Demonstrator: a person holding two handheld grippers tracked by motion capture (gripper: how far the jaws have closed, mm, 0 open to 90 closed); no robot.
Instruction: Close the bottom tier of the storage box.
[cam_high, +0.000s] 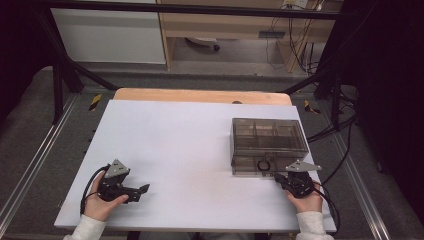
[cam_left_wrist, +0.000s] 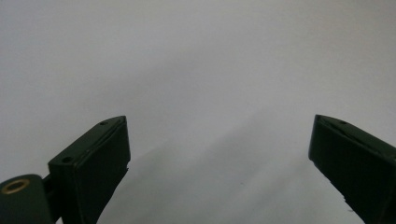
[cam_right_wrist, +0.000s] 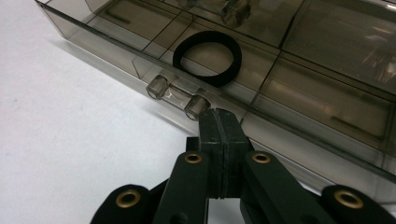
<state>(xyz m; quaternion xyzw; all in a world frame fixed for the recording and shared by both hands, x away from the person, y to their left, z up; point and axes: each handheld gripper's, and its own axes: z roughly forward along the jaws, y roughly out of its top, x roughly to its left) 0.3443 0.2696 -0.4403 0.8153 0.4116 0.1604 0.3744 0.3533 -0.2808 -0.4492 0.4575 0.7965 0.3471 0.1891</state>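
Organizer box (cam_high: 268, 145), smoky clear plastic, sits on white counter (cam_high: 175, 150) well right of left claw (cam_high: 142, 189). Left claw released, jaws wide apart over bare counter, nothing between them. Box front edge directly ahead of right claw (cam_right_wrist: 219, 122), tips touching or nearly touching it beside clear handle (cam_right_wrist: 177, 97). Handle's long axis runs along box front. Black ring (cam_right_wrist: 208, 57) in compartment just beyond handle. Right claw clenched, empty, far nearer.

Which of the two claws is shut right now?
The right claw, by the smoky clear box near its handle, has its jaws pressed together on nothing. The left claw gapes wide over bare table.
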